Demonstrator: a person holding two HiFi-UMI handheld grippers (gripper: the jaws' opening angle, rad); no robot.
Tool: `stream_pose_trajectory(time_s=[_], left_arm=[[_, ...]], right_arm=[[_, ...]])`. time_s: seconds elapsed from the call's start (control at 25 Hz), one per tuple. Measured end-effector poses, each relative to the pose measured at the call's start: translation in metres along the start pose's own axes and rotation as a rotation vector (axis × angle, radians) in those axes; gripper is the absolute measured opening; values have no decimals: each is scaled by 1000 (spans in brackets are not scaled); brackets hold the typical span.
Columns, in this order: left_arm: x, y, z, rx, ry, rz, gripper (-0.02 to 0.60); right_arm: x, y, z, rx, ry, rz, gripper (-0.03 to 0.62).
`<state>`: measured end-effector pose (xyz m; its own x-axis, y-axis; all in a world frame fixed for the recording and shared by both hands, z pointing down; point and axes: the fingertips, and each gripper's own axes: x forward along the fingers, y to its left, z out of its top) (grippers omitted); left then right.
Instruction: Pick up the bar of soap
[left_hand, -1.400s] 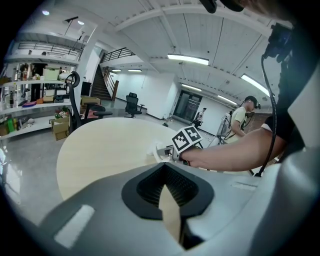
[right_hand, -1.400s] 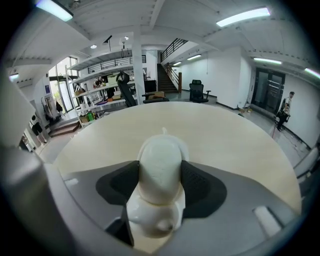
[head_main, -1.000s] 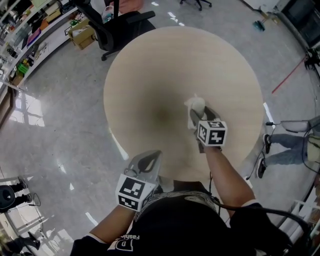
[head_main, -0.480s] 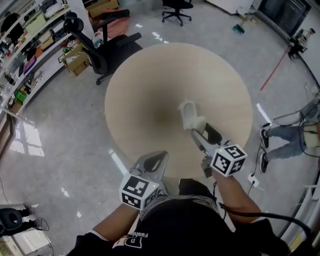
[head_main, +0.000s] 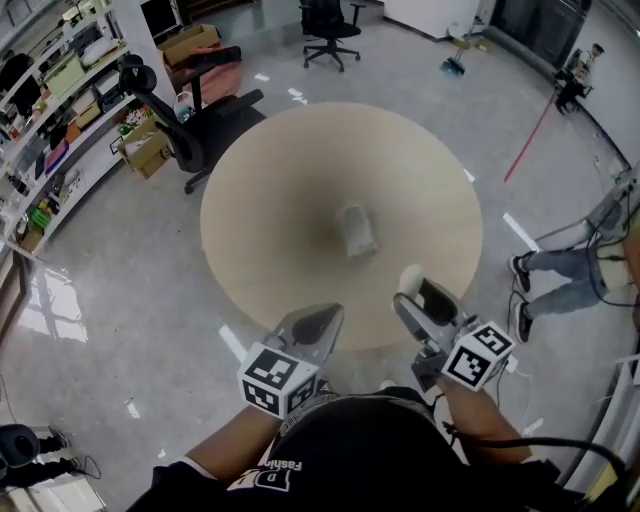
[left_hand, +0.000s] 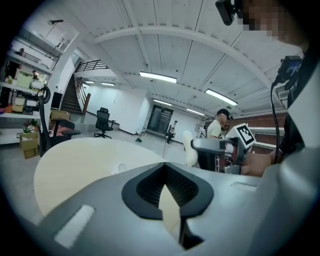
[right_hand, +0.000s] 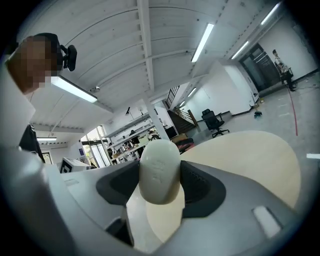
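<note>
Bar of soap (right_hand: 159, 170) has been lifted off the counter (head_main: 280, 180) and pulled back to its near edge, clenched in the right tongs (head_main: 412, 292). Left tongs (head_main: 330, 312) are held closed on nothing. Pickup looks done.

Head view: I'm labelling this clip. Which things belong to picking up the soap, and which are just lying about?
Job in hand:
soap, held in the jaws of the right gripper
table

Lying about:
small pale object mid-table
left gripper, jaws shut, empty
chair
box
shelves
</note>
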<state>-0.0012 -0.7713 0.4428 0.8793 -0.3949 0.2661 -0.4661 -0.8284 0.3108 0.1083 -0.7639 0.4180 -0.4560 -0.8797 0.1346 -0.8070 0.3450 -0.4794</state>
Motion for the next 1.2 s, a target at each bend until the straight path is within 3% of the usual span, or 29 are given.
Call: stream_pose_trajectory(time_s=[0.24,0.72,1.0,1.2], left_arm=[[8,-20,2,-4,-31,99,6],[35,-122,-7,-24,-82,240,6],[41,-152,-11,-30,-103,307,6],[38,-147,-16,-25,-71,299,6]], right_arm=[[-39,2,16,-15,-11,82,262],[-120,-20,21,-66,31,239,262],[-147,-38,20,-53,47,282,262],[-144,-37,21,-44,28,274,262]])
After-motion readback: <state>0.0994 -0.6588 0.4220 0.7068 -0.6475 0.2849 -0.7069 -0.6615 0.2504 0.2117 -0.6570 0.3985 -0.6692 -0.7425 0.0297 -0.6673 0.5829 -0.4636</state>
